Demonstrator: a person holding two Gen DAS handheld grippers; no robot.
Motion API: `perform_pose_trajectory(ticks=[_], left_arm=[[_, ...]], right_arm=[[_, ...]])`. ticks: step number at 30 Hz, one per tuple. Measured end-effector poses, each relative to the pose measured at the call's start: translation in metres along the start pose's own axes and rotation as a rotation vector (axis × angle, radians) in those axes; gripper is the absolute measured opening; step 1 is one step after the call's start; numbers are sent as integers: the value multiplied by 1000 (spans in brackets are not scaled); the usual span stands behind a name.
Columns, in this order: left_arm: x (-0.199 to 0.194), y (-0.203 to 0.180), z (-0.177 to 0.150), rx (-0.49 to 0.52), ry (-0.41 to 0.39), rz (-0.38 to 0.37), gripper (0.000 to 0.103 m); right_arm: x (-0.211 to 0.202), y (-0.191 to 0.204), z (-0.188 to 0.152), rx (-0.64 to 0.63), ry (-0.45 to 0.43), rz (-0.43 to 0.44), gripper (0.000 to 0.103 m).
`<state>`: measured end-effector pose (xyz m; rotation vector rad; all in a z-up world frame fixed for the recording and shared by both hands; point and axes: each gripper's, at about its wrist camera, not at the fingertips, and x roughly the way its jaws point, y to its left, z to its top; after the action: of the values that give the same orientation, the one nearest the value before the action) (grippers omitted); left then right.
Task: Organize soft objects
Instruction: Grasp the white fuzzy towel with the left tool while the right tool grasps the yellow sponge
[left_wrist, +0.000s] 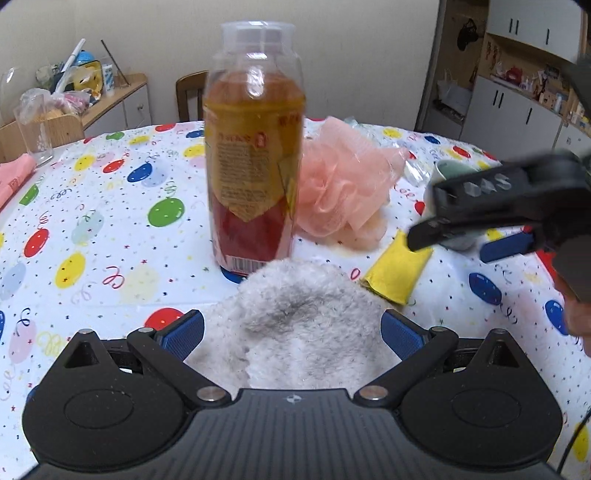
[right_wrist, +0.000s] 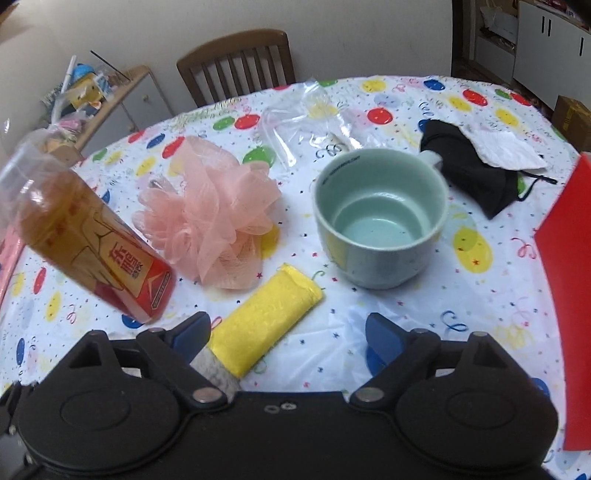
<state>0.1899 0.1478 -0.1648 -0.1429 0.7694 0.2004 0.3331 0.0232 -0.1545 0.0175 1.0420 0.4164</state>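
My left gripper has its 2 blue pads spread wide, one on each side of a fluffy grey-white cloth that lies on the table between them; whether the pads touch it I cannot tell. Just beyond the cloth stands the bottle, upright, clear-capped, with a yellow and red label. Behind it to the right sits the pink pouf, and a yellow pack lies just right of the cloth's far edge.

My right gripper is also wide open, with nothing between its 2 fingers. It hangs above the table, and from the left view it shows at the right edge over the yellow pack. In the right view the pack lies diagonally just ahead of the left finger, its near end touching a corner of the cloth. The pouf rests beyond the pack, with the bottle to its left. To the right of the pouf stands a pale green mug. Behind the mug lies crumpled clear plastic, and to its right a black pouch with white paper on top. The tablecloth is white with coloured balloons. A wooden chair stands at the far side.
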Motion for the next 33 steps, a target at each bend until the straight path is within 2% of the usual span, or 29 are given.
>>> perform_pose_trajectory(ticks=[10, 17, 23, 25, 27, 31, 33], left_arm=[[17, -21, -9, 52, 32, -28, 102], [24, -28, -13, 73, 45, -14, 101], [21, -32, -13, 74, 56, -14, 85], [20, -32, -11, 67, 63, -15, 77], [18, -34, -9, 63, 68, -18, 64], [15, -35, -7, 53, 76, -32, 47], [13, -35, -7, 49, 78, -40, 34]], right_arm=[[31, 26, 4, -61, 39, -79, 82], [43, 35, 6, -99, 64, -114, 77], [41, 39, 3, -106, 69, -97, 64], [40, 38, 3, -103, 72, -88, 60], [38, 36, 3, -97, 74, -77, 57], [34, 31, 1, -77, 83, -48, 48], [32, 27, 0, -66, 88, -27, 44]])
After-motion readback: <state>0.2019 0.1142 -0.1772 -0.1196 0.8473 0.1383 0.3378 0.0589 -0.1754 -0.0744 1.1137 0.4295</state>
